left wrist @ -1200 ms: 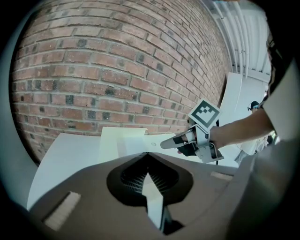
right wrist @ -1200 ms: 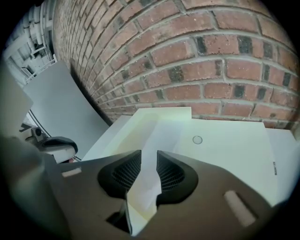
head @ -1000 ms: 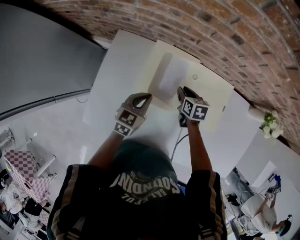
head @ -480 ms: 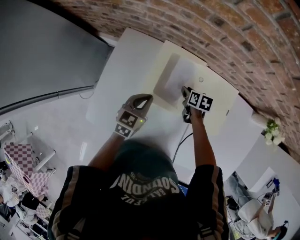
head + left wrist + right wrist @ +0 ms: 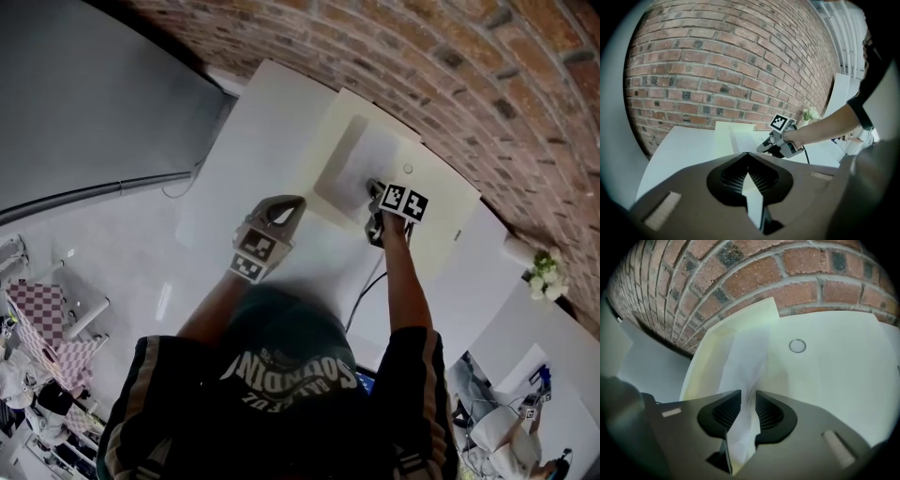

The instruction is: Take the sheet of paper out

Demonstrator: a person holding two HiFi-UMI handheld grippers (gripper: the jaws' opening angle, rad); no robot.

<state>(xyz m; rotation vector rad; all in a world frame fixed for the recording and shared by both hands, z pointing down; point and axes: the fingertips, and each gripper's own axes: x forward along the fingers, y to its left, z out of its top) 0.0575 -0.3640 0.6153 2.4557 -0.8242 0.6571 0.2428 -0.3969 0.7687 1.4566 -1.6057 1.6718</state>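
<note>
Straddling the white sheet of paper (image 5: 740,357) in the cream flat envelope (image 5: 701,369), right hand-held gripper (image 5: 748,393): jaws apart, just been closing, presumably to pinch it. Left hand-held gripper (image 5: 747,155) clenched, empty.

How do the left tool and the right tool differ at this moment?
Left tool: jaws together, nothing between them. Right tool: jaws apart, just now closing, with the sheet of paper between them. The left tool is over the bare white table; the right tool is over the cream folder. Both point toward the brick wall.
</note>
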